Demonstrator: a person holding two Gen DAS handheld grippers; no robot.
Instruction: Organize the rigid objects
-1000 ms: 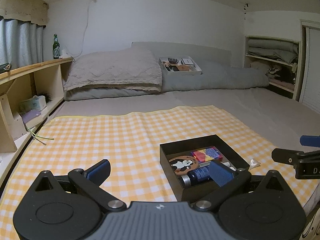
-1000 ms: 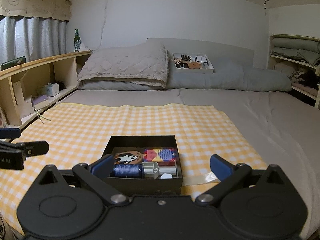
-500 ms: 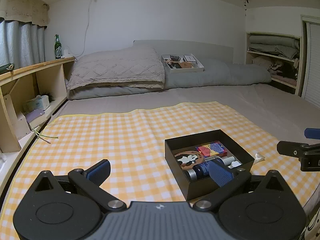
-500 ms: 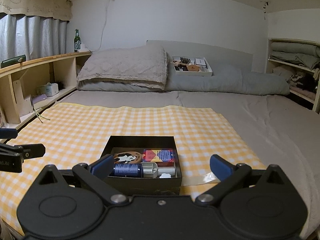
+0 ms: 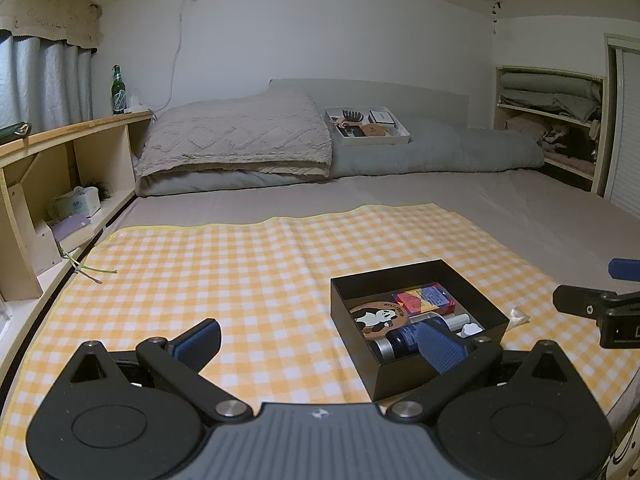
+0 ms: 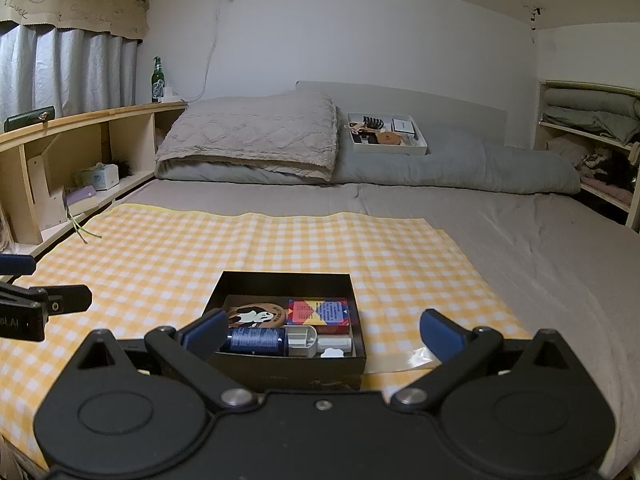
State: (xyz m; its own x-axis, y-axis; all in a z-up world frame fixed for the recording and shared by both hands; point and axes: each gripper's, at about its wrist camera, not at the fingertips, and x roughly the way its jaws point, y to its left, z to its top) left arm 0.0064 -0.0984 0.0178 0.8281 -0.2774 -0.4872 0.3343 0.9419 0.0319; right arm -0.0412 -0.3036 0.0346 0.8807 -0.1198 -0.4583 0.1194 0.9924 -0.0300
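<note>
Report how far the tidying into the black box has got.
Done, it seems: the black box on the checked cloth holds a panda coaster, a colourful card box, a dark blue bottle and small white pieces. In hand: nothing; the left tool and right tool are open and empty. Left: no loose rigid item shows on the cloth.

Left gripper (image 6: pixel 40 312) body, seen left of the right claw: partial white lettering, reads roughly "ot.AI". Curtain valance (image 6: pixel 76 4) top-left: handwritten "LUCK". Other labels are unreadable.
</note>
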